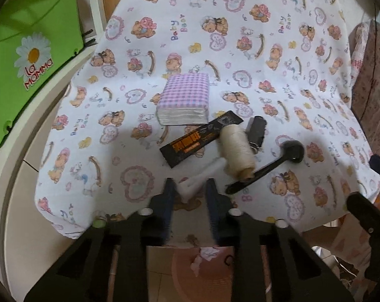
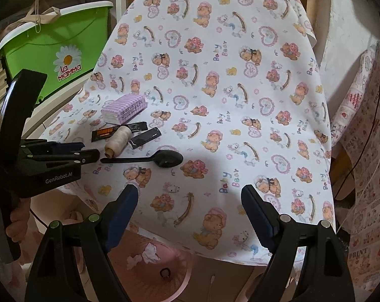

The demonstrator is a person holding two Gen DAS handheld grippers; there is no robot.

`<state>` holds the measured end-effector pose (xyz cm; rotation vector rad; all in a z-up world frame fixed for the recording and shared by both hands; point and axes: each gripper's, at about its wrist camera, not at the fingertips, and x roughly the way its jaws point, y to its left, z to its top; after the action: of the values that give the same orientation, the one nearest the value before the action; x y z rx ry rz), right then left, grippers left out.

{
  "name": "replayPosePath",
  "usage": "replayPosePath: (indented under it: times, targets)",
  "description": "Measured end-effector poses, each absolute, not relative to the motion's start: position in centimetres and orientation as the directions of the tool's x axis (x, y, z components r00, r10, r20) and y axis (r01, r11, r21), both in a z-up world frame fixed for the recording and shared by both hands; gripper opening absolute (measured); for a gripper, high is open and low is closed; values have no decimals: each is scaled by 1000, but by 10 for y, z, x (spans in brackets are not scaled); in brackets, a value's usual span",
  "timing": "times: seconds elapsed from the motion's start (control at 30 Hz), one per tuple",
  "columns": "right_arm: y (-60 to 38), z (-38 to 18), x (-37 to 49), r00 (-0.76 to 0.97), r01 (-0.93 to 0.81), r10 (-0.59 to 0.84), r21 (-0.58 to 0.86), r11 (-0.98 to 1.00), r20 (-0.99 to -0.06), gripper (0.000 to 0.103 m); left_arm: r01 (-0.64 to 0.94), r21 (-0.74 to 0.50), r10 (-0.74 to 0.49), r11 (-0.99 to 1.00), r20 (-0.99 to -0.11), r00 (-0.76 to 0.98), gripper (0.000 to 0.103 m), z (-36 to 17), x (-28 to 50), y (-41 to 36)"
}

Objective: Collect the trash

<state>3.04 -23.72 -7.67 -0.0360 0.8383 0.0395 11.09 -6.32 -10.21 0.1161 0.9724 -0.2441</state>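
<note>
On the bear-print cloth lie a black-and-orange wrapper, a cream thread spool, a black lighter, a black spoon and a purple checked tissue pack. My left gripper is at the cloth's near edge, shut on a white paper piece that points toward the spool. In the right wrist view the left gripper reaches in from the left beside the spool and hides the white piece. My right gripper hovers open over bare cloth, nothing between its fingers.
A pink basket holding crumpled tissue stands on the floor below the table's near edge. A green tub sits on a shelf at the left. A patterned box is at the right.
</note>
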Motion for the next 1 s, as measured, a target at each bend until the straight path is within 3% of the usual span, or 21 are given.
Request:
replayPosePath:
  times: [0.27,0.73,1.0]
  targets:
    - [-244,-75,31,669,-28,13,-8,1000,-743,86,209,-92,-192,974,-824,534,22,-89,104,-49]
    - [-226,-73,47,672,-34,56,44,998,-738,86,134,-52,-128,990,-740,660,22,-49,84,-25]
    - [-187,-65,67,755,-73,129,113,991,-643,86,113,-73,-129,991,-751,647,22,-54,90,-13]
